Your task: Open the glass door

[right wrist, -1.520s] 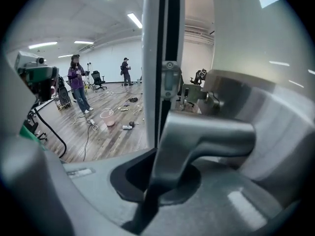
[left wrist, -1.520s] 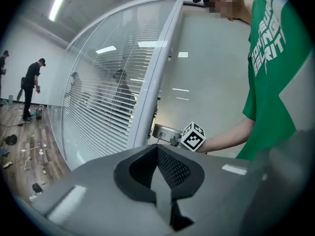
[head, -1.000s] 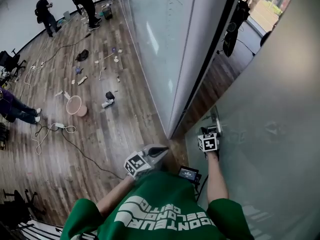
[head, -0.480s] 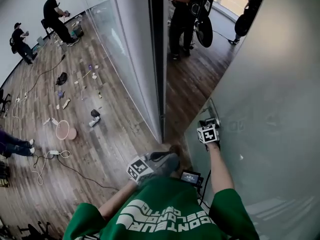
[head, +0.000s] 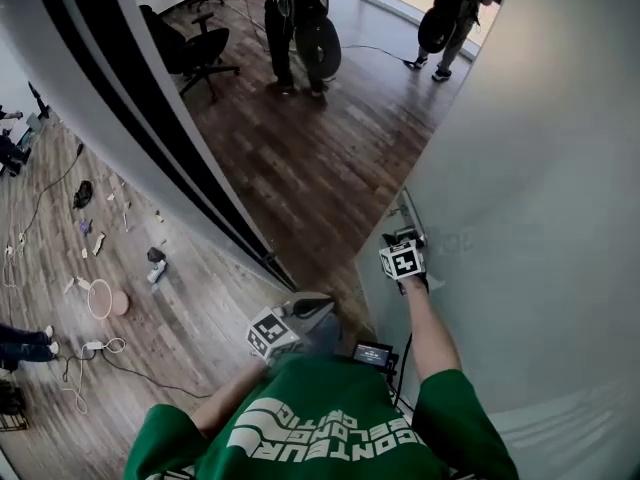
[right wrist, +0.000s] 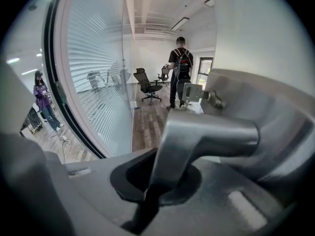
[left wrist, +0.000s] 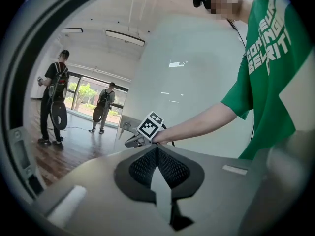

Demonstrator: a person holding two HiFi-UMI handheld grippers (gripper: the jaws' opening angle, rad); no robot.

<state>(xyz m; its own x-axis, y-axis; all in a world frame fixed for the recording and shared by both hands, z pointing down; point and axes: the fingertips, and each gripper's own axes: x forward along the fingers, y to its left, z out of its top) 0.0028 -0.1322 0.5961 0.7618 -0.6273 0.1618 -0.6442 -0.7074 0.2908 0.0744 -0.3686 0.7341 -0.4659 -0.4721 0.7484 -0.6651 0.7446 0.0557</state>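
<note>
Grip: right gripper is clamped fast on the metal lever handle. The lever's root fills the gap between the jaws, and its bar runs off to the right.
Spare tool: left gripper has its ribbed pads pressed together with nothing between them. It is held low in front of the person's green shirt, clear of the door.
Door: glass door, a frosted panel, stands at the right of the head view. The handle is on its near edge, just ahead of the right hand.
Change: a second ago only a thin dark slit showed between the door's edge and the black-framed partition. Half a second ago that slit had become a wedge. Now the gap is broad, showing wooden floor, an office chair and people standing in the room beyond.
Meaning: the latch is evidently freed and the door is swinging on its hinges, so the task looks mostly done. The opening already seems wide enough to walk through.
Remaining: probably only the last of the swing, then letting go of the lever.
</note>
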